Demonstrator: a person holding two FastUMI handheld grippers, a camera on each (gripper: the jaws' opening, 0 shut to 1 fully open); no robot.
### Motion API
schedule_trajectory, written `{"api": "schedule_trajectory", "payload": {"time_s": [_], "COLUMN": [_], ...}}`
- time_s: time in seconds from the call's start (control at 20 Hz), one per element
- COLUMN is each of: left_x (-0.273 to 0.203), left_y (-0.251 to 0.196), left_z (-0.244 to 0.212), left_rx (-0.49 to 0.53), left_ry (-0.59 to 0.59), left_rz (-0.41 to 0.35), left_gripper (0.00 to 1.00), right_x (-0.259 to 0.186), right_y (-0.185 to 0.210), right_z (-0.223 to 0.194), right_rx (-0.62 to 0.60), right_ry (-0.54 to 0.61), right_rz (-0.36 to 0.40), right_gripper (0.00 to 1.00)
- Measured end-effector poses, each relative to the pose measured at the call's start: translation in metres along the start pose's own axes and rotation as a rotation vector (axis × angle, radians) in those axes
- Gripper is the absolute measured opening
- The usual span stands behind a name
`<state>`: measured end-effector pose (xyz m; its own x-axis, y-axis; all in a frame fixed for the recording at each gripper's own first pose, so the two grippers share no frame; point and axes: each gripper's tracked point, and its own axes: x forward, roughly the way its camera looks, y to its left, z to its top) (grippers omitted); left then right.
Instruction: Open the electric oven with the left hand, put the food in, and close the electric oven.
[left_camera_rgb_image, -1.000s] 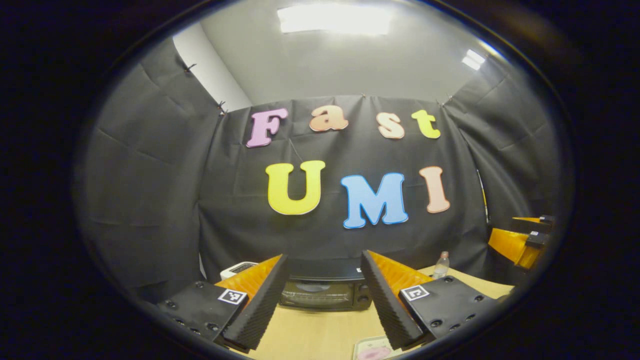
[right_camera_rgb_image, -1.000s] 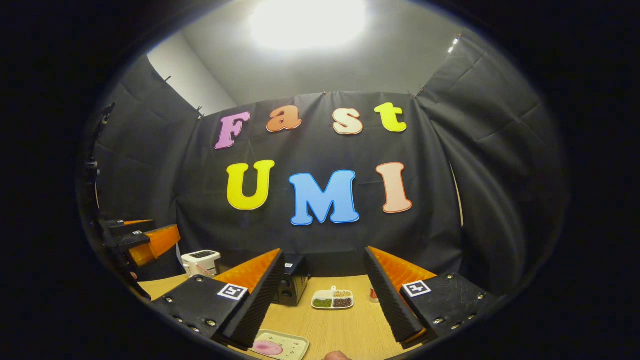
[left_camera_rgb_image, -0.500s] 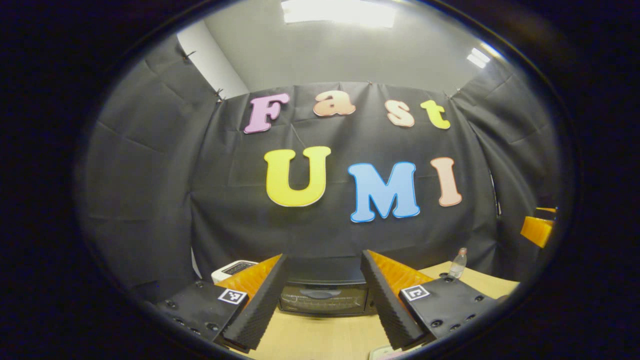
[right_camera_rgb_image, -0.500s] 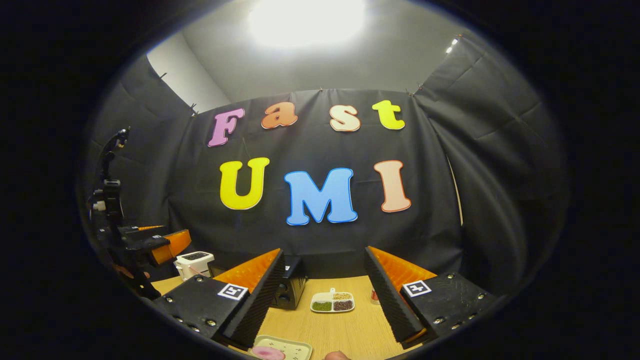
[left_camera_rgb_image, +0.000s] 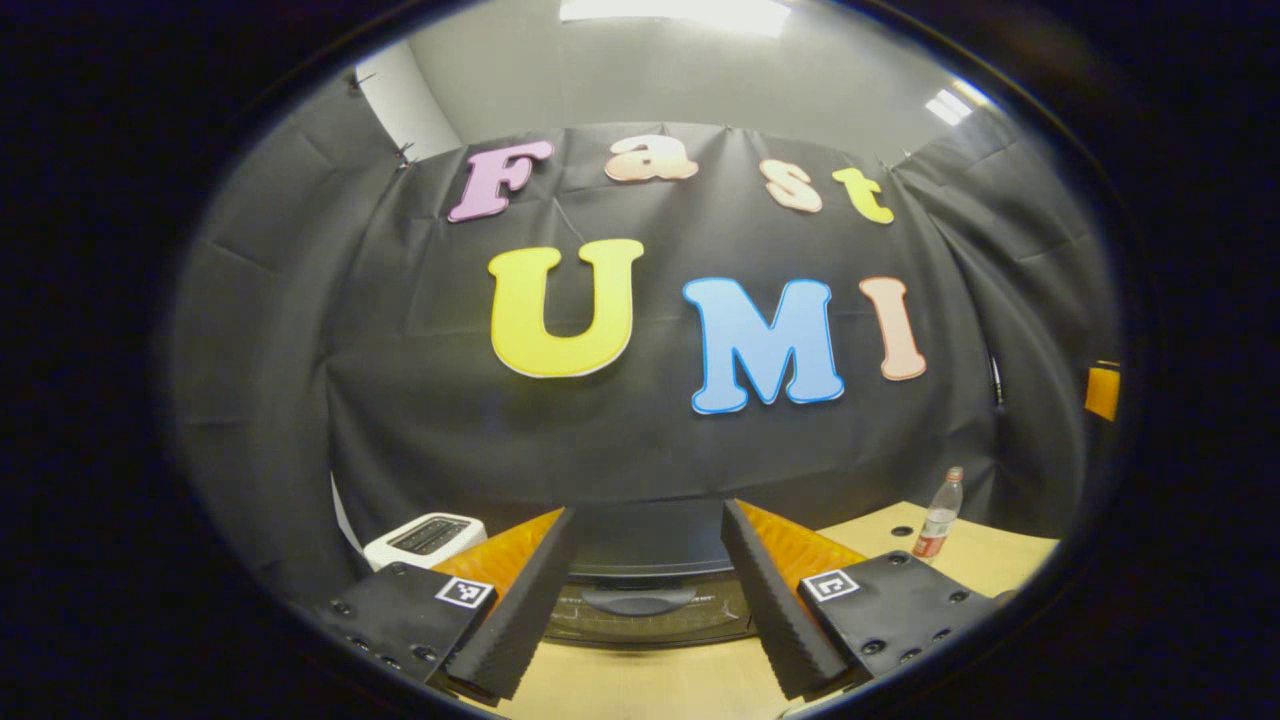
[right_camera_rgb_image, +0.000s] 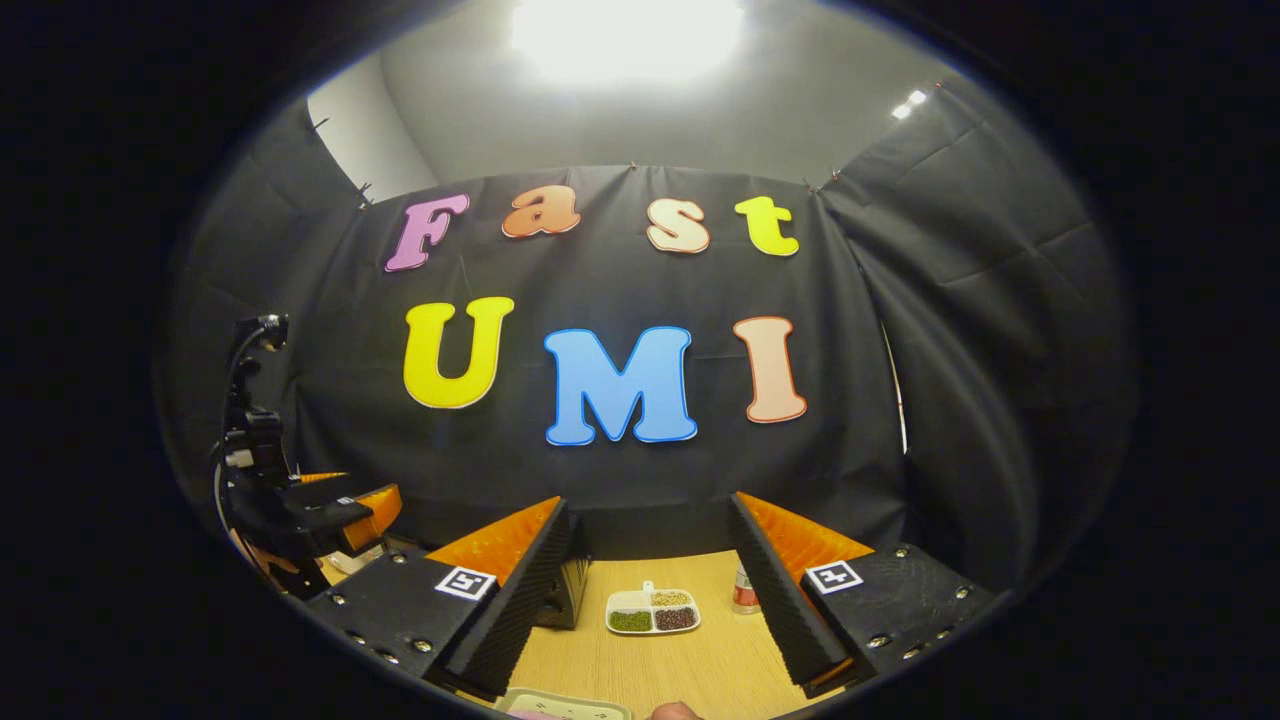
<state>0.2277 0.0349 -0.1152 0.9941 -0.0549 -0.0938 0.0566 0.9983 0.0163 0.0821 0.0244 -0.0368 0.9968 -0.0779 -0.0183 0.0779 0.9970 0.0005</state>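
The black electric oven (left_camera_rgb_image: 648, 580) stands on the wooden table, door shut, its curved handle (left_camera_rgb_image: 640, 600) facing me. In the left gripper view my left gripper (left_camera_rgb_image: 645, 640) is open just in front of the oven, the handle framed between its fingers without touching. In the right gripper view my right gripper (right_camera_rgb_image: 650, 630) is open and holds nothing. The oven's right end (right_camera_rgb_image: 565, 590) peeks out behind its left finger. The left gripper (right_camera_rgb_image: 345, 505) appears far left there. A pale food tray (right_camera_rgb_image: 565, 706) lies at the bottom edge.
A white toaster (left_camera_rgb_image: 425, 537) stands left of the oven. A plastic bottle (left_camera_rgb_image: 938, 522) stands on the table to the right. A small divided dish (right_camera_rgb_image: 652, 612) with green, brown and dark fillings lies mid-table, a small jar (right_camera_rgb_image: 743, 592) beside it. A fingertip (right_camera_rgb_image: 672, 711) shows at the bottom.
The left gripper has moved forward toward the oven, which now looms larger between its fingers. The right gripper has drifted slightly, so the food tray slid toward the bottom edge.
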Motion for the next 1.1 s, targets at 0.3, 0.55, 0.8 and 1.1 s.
{"api": "schedule_trajectory", "payload": {"time_s": [0.3, 0.55, 0.8, 1.1], "left_x": [0.05, 0.081, 0.103, 0.11], "left_y": [0.001, 0.005, 0.006, 0.009], "left_z": [-0.051, -0.088, -0.123, -0.145], "left_rx": [-0.014, -0.003, -0.01, -0.022], "left_ry": [0.085, 0.14, 0.188, 0.223], "left_rz": [-0.049, -0.059, -0.073, -0.047], "left_gripper": [1.0, 0.98, 0.97, 0.97], "right_x": [0.012, 0.015, 0.013, 0.003], "right_y": [0.001, 0.001, 0.003, -0.004], "right_z": [-0.01, -0.019, -0.019, -0.018], "right_rx": [-0.021, -0.055, -0.084, -0.124], "right_ry": [0.027, 0.056, 0.066, 0.073], "right_rz": [-0.084, -0.14, -0.171, -0.21], "right_gripper": [0.97, 0.97, 0.98, 0.97]}}
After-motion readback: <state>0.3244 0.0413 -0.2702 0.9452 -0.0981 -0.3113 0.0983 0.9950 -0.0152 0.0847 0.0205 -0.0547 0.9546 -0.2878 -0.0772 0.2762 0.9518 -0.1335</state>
